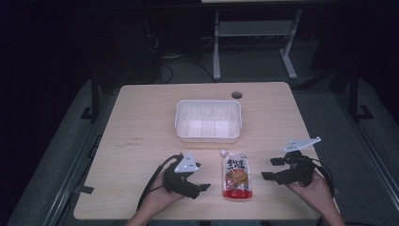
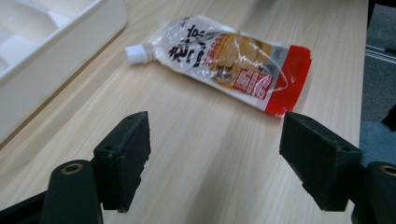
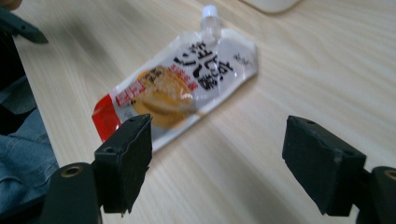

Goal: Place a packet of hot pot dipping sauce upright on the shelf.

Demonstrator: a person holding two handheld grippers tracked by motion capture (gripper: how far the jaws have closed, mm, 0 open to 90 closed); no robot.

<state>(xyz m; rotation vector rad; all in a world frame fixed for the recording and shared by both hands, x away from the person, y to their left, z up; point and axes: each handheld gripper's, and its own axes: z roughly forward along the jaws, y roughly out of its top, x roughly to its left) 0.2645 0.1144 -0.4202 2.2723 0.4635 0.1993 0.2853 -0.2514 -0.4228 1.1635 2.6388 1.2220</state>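
Observation:
A flat spouted pouch (image 1: 236,174) with a white cap, black lettering and a red bottom edge lies on the wooden table, just in front of a white tray (image 1: 208,135). Left of the pouch my left gripper (image 1: 200,176) rests low over the table, jaws wide open and empty. In the left gripper view the pouch (image 2: 224,60) lies ahead beyond the open gripper (image 2: 215,163). My right gripper (image 1: 272,168) is to the pouch's right, open with nothing between its jaws. The right gripper view has the pouch (image 3: 180,86) ahead and left of the gripper (image 3: 217,163).
The white tray (image 2: 42,65) has dividers inside and holds nothing. A round cable hole (image 1: 236,95) is near the table's far edge. A metal frame (image 1: 254,37) stands on the floor behind the table. Jeans (image 3: 23,154) show at the table's near edge.

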